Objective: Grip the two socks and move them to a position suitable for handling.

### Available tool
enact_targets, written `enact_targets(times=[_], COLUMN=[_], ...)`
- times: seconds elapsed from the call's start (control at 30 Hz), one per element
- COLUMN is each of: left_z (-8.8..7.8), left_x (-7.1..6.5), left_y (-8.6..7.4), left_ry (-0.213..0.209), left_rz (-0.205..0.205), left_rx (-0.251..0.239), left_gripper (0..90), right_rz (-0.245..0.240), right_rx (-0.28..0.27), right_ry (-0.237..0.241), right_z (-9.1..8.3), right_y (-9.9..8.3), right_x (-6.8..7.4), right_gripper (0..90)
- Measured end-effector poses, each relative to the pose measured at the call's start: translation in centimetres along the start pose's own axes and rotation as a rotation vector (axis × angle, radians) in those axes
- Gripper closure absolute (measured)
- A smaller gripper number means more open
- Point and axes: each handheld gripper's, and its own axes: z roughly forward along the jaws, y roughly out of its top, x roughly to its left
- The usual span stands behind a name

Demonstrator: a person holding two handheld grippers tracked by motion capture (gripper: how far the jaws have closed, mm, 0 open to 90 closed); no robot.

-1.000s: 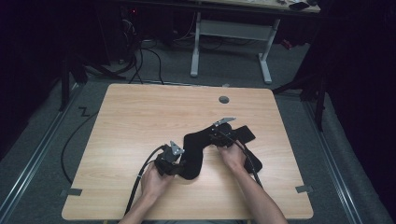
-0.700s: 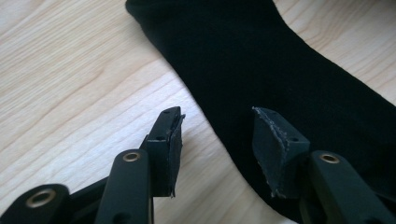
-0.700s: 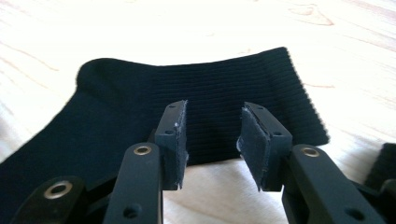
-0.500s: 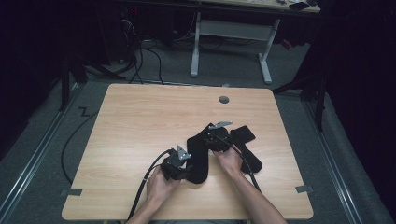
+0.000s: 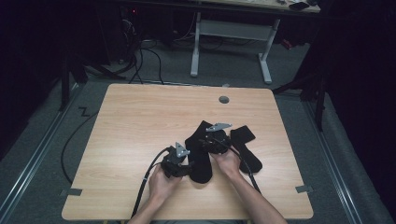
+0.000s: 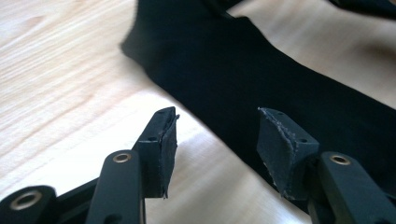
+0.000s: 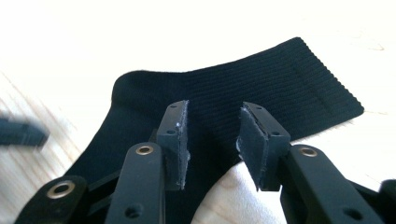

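Note:
Two black socks lie on the wooden table [image 5: 140, 121]. The left sock [image 5: 200, 156] stretches toward the near edge, and the right sock [image 5: 246, 148] lies beside it. My left gripper [image 5: 183, 167] is open at the left sock's toe end, low over the wood, with the sock [image 6: 280, 79] just past its jaws. My right gripper [image 5: 211, 140] is open over the ribbed ankle part of the left sock [image 7: 243, 93], with nothing pinched between its pads.
A round grey grommet [image 5: 224, 99] sits in the table's far side. Cables trail from both grippers over the near edge. A desk frame [image 5: 229, 32] stands beyond the table, and tape marks [image 5: 303, 189] sit at the near corners.
My left gripper has slid right, up to the left sock's toe end. My right gripper has edged a little toward the near left over the sock's ankle.

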Motion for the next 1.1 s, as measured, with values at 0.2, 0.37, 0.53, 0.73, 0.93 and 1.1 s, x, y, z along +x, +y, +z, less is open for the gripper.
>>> enact_targets(times=[0.2, 0.37, 0.53, 0.73, 0.93, 1.1], left_z=[0.8, 0.7, 0.1, -1.1, -2.0, -2.4], left_x=[0.0, -0.1, 0.2, 1.8, 3.5, 5.1], left_y=[0.0, 0.0, -0.2, -0.4, -0.7, -1.5], left_ry=[0.022, 0.02, 0.015, 0.03, 0.062, 0.103], left_rz=[0.026, 0.03, 0.021, -0.03, -0.072, -0.1], left_rx=[0.024, 0.024, -0.007, -0.067, -0.086, -0.076], left_gripper=[47.9, 48.0, 45.1, 42.9, 42.4, 42.0], right_rz=[-0.014, -0.009, -0.009, -0.003, 0.017, 0.06], right_rx=[0.046, 0.028, 0.015, -0.053, -0.088, -0.104], right_ry=[-0.027, -0.042, -0.027, -0.036, -0.059, -0.072], right_z=[1.5, 1.7, 1.1, -1.5, -3.4, -4.3], right_y=[-0.5, -0.7, -0.8, -1.4, -2.0, -2.7], right_x=[-0.2, -0.1, 0.1, -0.6, -1.9, -3.1], right_gripper=[63.8, 63.1, 59.1, 58.3, 58.4, 58.8])
